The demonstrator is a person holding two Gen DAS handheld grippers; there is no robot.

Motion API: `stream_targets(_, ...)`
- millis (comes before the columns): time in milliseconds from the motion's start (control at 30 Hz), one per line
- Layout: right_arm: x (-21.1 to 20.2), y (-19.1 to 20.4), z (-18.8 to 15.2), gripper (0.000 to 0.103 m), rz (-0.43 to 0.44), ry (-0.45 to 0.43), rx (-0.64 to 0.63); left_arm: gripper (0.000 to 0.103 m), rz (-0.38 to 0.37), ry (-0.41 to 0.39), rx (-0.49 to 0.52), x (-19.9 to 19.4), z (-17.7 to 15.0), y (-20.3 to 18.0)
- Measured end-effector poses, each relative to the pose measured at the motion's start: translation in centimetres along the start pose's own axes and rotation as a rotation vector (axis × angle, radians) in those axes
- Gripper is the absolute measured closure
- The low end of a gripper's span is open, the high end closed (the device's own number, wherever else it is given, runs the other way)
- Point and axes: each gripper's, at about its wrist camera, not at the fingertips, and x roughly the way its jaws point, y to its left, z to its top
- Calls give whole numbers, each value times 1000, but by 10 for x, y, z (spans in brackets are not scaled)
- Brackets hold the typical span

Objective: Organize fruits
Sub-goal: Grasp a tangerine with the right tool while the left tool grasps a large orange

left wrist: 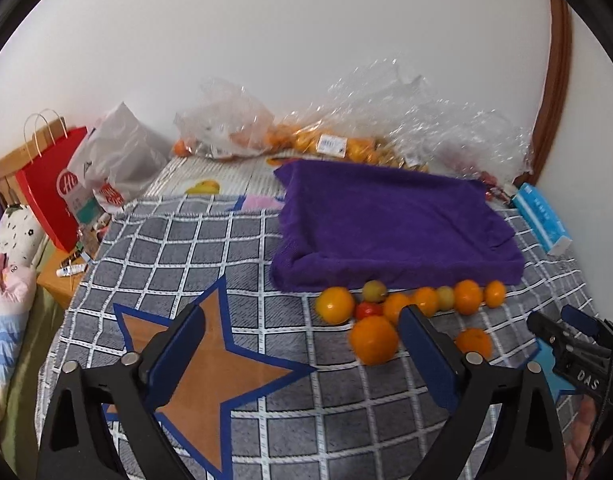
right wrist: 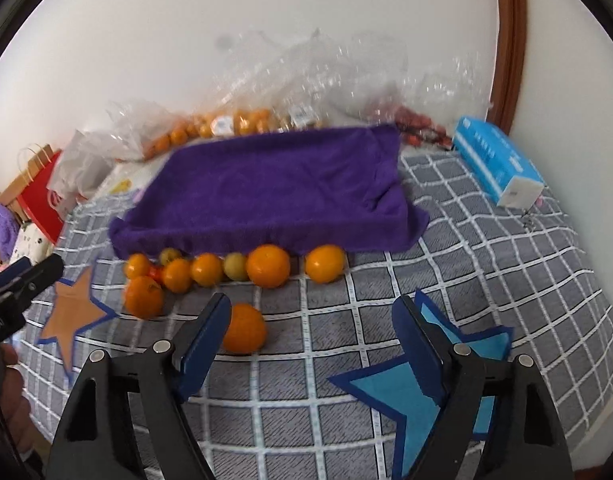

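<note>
Several oranges and small tomatoes lie in a row (left wrist: 426,300) (right wrist: 234,268) along the front edge of a purple towel-covered tray (left wrist: 390,220) (right wrist: 274,192) on a grey checked blanket. One large orange (left wrist: 373,340) (right wrist: 143,297) and another orange (left wrist: 473,343) (right wrist: 244,329) lie apart, nearer me. My left gripper (left wrist: 302,350) is open and empty above an orange star patch (left wrist: 214,364), left of the large orange. My right gripper (right wrist: 312,338) is open and empty, with the loose orange just beside its left finger. A blue star patch (right wrist: 402,384) lies under its right finger.
Clear plastic bags (left wrist: 346,132) (right wrist: 266,92) with more oranges and red fruit sit against the wall behind the tray. A blue tissue box (left wrist: 542,216) (right wrist: 494,164) lies at the right. A red paper bag (left wrist: 50,196) and a white bag (left wrist: 114,160) stand at the left, off the blanket's edge.
</note>
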Motion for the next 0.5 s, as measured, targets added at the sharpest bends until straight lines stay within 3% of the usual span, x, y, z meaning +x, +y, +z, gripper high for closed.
stream_targets(233,41,-11,6,48,19,23,37,12,-40,68,-30,34,-7,12)
stream_targets(500,73,-18,22,52,70,29,87,13,-84,82,-54,47,-6,12)
